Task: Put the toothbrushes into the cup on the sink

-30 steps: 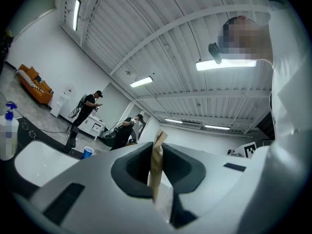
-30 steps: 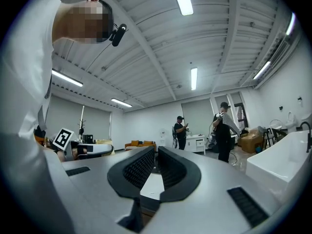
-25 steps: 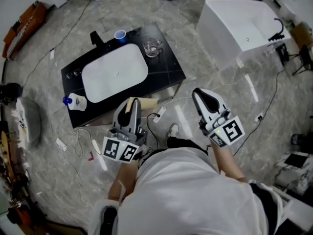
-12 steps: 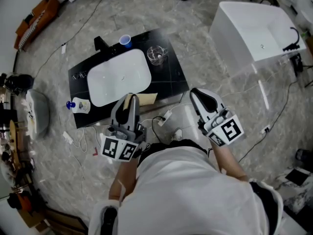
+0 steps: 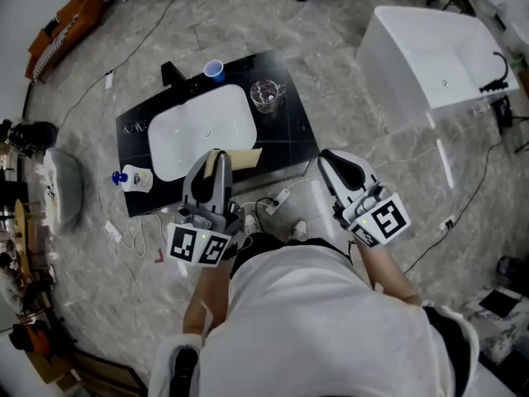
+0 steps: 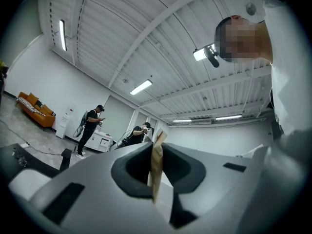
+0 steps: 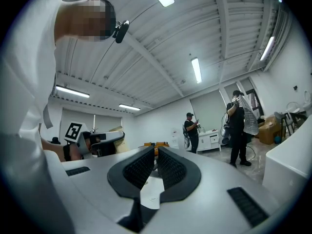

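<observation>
By the sink (image 5: 201, 131), left tongs (image 5: 215, 160) with tan card (image 5: 241, 157), closer.

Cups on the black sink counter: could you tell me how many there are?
2: a blue cup at the counter's back edge by the faucet; a clear glass mug right of the basin. The left gripper hides some front edge.
</observation>
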{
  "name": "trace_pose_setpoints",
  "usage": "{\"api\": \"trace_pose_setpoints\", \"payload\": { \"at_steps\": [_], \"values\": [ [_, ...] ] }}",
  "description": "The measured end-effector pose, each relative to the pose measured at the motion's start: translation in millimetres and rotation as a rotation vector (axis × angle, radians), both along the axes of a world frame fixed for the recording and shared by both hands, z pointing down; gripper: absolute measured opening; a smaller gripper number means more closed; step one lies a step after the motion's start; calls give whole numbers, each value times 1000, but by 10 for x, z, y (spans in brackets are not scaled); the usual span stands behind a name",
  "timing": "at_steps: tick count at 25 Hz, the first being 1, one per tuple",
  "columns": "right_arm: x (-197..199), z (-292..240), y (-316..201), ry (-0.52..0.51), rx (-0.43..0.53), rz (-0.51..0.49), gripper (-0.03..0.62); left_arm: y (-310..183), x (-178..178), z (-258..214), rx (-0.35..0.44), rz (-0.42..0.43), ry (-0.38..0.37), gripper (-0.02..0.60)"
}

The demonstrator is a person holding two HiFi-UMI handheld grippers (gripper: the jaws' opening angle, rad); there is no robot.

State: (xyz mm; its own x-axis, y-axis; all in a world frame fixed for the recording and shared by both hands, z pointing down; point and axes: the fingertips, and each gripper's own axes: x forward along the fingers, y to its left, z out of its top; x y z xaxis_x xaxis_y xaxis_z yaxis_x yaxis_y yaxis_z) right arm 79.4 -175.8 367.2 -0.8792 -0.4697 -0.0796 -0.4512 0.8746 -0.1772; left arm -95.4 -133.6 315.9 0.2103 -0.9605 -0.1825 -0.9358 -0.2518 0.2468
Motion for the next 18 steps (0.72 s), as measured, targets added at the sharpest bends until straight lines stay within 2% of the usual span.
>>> {"api": "trace_pose_setpoints", "payload": {
  "at_steps": [4,8,18],
  "values": [
    [-1,-54,-12,3,12,43,48,-74,-77,55,7,29,25,35],
    [-67,-84,40,35,15,51,49,-238,-185,25,16,52,16,35],
    [-218,112,46,98,-53,75,49,-906,-421,132,24,97,-4,35]
  ]
}}
